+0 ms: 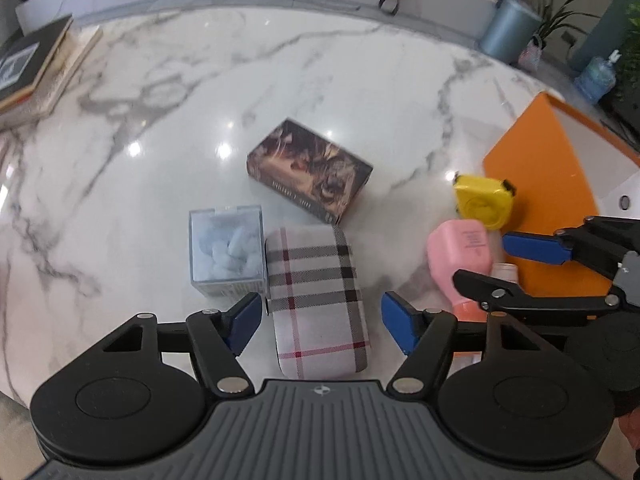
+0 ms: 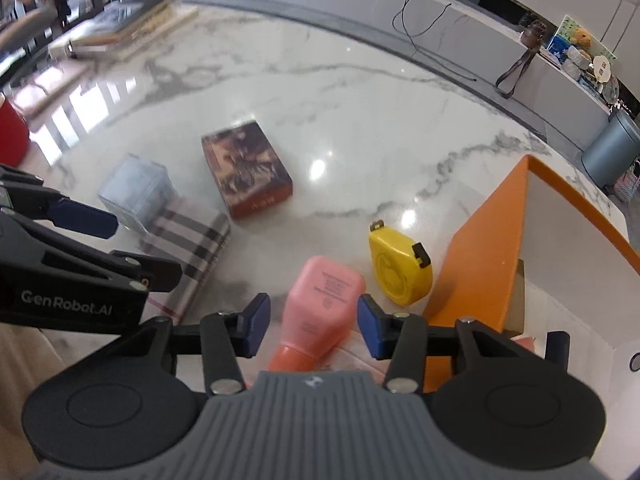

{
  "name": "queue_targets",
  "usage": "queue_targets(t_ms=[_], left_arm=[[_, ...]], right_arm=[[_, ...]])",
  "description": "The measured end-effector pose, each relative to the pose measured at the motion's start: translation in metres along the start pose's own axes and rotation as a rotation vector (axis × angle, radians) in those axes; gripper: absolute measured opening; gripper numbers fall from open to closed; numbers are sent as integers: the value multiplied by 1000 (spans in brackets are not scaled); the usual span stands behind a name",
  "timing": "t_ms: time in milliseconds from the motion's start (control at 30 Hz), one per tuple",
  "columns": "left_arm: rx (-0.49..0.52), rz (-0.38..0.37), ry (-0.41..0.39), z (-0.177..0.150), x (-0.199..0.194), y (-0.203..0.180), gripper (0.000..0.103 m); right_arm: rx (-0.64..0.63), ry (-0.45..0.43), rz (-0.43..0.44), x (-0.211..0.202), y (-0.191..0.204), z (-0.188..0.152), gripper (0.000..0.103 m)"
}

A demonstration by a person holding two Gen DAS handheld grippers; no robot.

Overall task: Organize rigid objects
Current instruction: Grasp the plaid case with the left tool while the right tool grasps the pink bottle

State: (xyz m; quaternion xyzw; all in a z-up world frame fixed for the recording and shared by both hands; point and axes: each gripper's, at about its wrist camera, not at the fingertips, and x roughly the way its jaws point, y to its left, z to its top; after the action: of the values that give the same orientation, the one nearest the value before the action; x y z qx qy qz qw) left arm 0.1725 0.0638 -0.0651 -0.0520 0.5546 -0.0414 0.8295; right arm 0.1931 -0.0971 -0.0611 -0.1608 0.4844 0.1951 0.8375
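A plaid case [image 1: 316, 300] lies on the marble table [image 1: 280, 80] between the blue pads of my left gripper [image 1: 322, 320]. A small gap shows on each side, so this gripper is open. A clear box of pale blue pieces [image 1: 226, 244] touches the case's left side, and a brown patterned box [image 1: 310, 170] lies just beyond. My right gripper [image 2: 314, 326] straddles a pink bottle [image 2: 324, 300] with an orange cap, lying on its side; its pads do not press on the bottle. A yellow tape measure [image 2: 400, 268] stands beside the bottle.
An orange bin with a white inside [image 2: 480, 248] stands right of the tape measure. A stack of books [image 1: 36, 68] lies at the table's far left, and something red [image 2: 12, 132] stands at the left edge. A grey counter with cables [image 2: 420, 12] runs behind.
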Motion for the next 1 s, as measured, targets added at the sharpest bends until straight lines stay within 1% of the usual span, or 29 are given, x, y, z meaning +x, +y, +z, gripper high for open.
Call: queue_targets(t_ms=[200,267,500,567,600,633,667,767,867,1000], left_arm=[[-10,60,48,1,21,-3,81],[-12,77,59,3,25,-3,81],[-8,88,64,7,34,-7,86],[-19,76,74,8,35,-5,86],[-22,72,87,8,37,-5,84],[-23,61,92,7,39,-4,79],[-9,59,93,7,38,-5,77],[29,74,102,4,36,-9,76],[34,82,135,1,34,-5,76],[42,101,158,-3,30,1,76]], right_arm=[[-30,31,-11,13,1,1,46],[-32,36,-11,16,2,1,47],[-31,33,-10,17,-1,4,47],[-35,28,-10,17,-1,3,47],[-37,27,-10,17,-1,3,47],[-42,23,-12,16,0,3,46],[-43,19,-13,16,1,2,46],[-37,20,-1,15,1,2,46],[-45,24,23,12,4,-1,46],[-62,27,56,7,14,-7,45]])
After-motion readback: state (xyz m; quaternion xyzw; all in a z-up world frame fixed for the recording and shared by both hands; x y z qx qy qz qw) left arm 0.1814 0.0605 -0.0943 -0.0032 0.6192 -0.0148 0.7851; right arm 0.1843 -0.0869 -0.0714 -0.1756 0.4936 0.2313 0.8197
